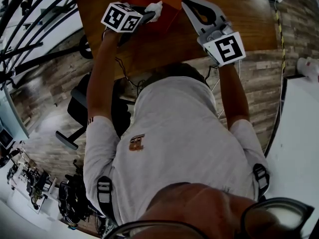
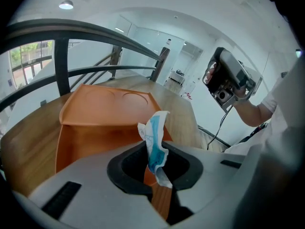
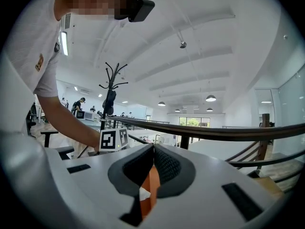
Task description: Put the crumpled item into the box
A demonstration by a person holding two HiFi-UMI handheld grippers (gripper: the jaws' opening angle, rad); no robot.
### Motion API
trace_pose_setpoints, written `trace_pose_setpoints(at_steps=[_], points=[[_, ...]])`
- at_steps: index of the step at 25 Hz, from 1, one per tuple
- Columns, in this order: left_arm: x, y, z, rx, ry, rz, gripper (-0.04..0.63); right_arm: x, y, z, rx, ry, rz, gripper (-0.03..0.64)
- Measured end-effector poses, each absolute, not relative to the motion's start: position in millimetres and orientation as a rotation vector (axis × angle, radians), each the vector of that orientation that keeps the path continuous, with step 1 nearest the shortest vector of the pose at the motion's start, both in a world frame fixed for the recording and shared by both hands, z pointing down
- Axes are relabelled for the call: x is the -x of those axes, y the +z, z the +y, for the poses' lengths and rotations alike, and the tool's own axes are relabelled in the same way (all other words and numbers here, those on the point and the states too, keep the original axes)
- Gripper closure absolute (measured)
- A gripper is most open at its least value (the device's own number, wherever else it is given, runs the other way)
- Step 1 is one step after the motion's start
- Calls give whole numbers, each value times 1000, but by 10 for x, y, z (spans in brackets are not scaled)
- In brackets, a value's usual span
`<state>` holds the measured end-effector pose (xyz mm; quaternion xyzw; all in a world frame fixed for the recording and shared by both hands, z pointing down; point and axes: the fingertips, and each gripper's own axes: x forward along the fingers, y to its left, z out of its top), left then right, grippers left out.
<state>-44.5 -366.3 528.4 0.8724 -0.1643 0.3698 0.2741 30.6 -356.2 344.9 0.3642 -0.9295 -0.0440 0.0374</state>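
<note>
Left gripper [image 2: 153,150] clamps the crumpled item [image 2: 155,128] at the orange box's [image 2: 102,116] edge; I see right gripper [image 3: 153,149] closed, empty.

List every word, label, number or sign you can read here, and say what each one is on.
No words or numbers can be read anywhere.
Left marker cube and right marker cube: black-and-white square patterns only, no lettering.
Shirt emblem: too small to read.
Crumpled item: blue print, too crumpled to read.
</note>
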Motion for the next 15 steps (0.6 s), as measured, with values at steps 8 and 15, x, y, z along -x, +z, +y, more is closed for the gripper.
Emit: trace_pose_setpoints(at_steps=[8, 15], points=[[323, 5432, -3723, -2283, 1083, -388, 520, -476, 3516, -3648, -1130, -110, -2854, 584], [304, 5608, -3756, -2249, 1214, -364, 518, -613, 3561, -3731, -1150, -94, -2854, 584]])
